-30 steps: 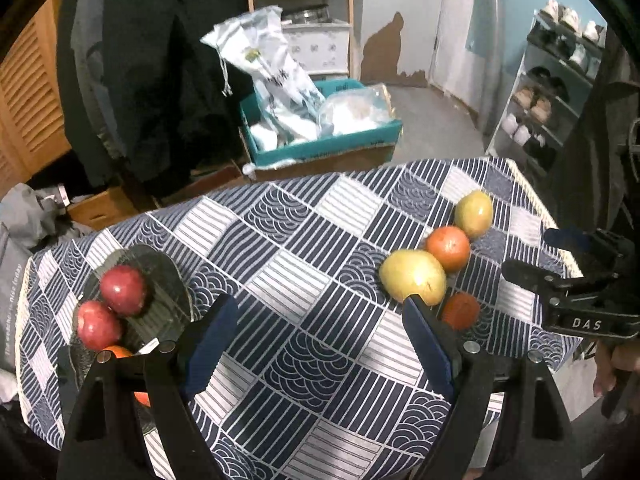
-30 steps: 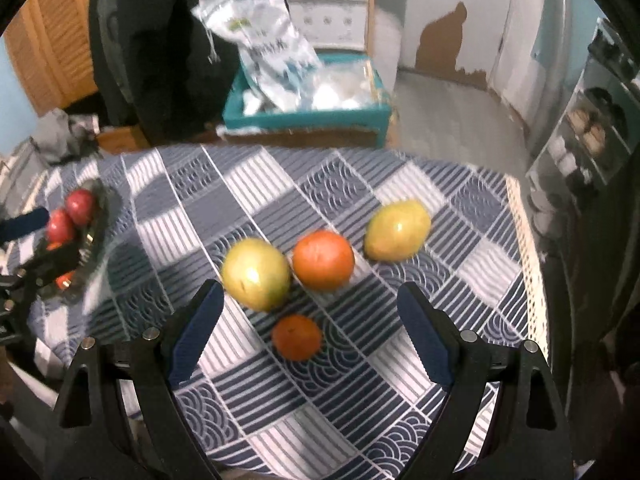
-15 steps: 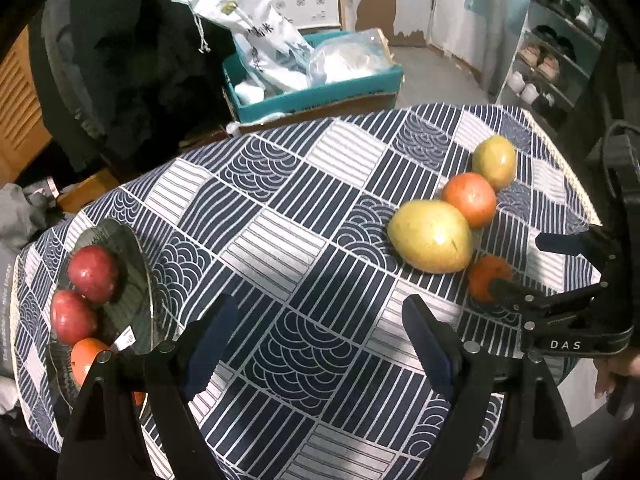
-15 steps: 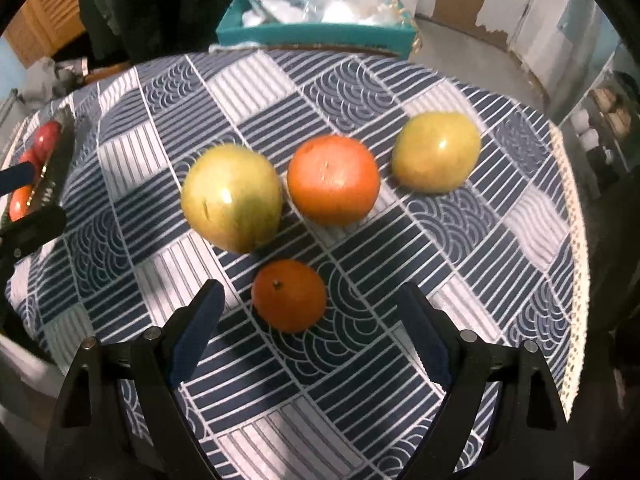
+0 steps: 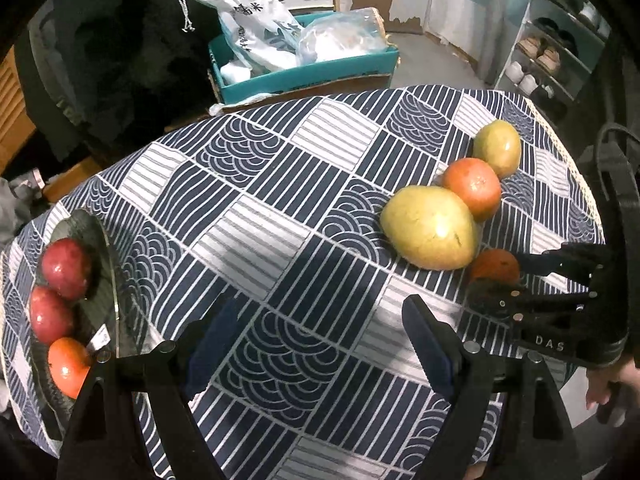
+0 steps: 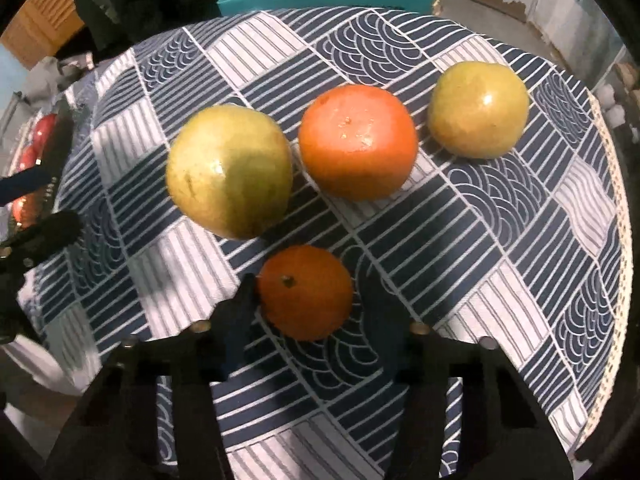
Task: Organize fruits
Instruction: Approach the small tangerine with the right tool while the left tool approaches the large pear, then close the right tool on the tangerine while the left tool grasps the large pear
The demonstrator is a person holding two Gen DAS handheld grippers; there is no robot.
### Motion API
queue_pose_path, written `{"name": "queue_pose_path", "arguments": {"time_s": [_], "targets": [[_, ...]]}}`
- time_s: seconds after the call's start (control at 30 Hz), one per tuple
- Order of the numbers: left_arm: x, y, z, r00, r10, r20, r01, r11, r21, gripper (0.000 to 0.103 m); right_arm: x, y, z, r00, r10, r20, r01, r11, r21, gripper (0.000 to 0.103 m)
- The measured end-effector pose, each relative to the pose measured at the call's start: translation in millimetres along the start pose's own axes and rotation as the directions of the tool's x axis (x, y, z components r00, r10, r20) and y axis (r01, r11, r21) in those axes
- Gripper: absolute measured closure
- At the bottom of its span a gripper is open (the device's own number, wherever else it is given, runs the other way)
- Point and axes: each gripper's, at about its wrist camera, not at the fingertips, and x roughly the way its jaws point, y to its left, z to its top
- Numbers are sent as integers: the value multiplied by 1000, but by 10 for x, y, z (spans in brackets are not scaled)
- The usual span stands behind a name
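A small orange [image 6: 306, 292] lies near the front of the patterned tablecloth [image 6: 480, 240]. My right gripper [image 6: 308, 288] points steeply down over it, its jaws closing with the pads against both sides of the fruit. The left wrist view shows the same grip [image 5: 496, 276] on that small orange [image 5: 494, 266]. Behind it lie a large yellow-green fruit [image 6: 228, 170], a big orange [image 6: 358, 140] and a second yellow-green fruit [image 6: 478, 108]. My left gripper [image 5: 318, 308] hangs open over bare cloth. To its left, a dark glass plate [image 5: 100, 248] holds two red apples [image 5: 66, 268] and an orange fruit [image 5: 68, 364].
A teal box [image 5: 304, 68] with white bags stands on the floor behind the table. A shoe rack [image 5: 560, 52] is at the back right and dark clothes hang at the left. The table's lace edge [image 6: 616, 220] runs close to the right of the fruits. A hand [image 5: 608, 384] holds the right gripper.
Both grippers have come down closer to the table. The right jaws, wide apart before, have closed in around the small orange. The left jaws stay as wide as before.
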Motion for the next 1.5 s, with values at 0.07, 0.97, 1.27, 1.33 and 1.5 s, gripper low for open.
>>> {"name": "queue_pose_path", "arguments": {"time_s": [0.07, 0.97, 1.27, 1.33, 1.5], "targets": [[18, -27, 40, 1000, -12, -1, 12, 1000, -7, 17, -33, -11, 9, 1000, -26, 9, 26, 1000, 1, 56], [532, -587, 423, 987, -151, -61, 150, 988, -29, 17, -401, -750, 34, 984, -135, 119, 118, 982, 145, 57], [753, -667, 444, 977, -190, -95, 189, 982, -24, 16, -417, -800, 44, 985, -122, 124, 102, 983, 154, 57], [761, -670, 443, 977, -195, -90, 194, 981, -24, 17, -407, -807, 38, 985, -119, 122, 100, 983, 153, 57], [767, -716, 426, 978, -191, -86, 194, 981, 24, 19, -370, -821, 35, 987, -116, 113, 98, 983, 153, 57]]}}
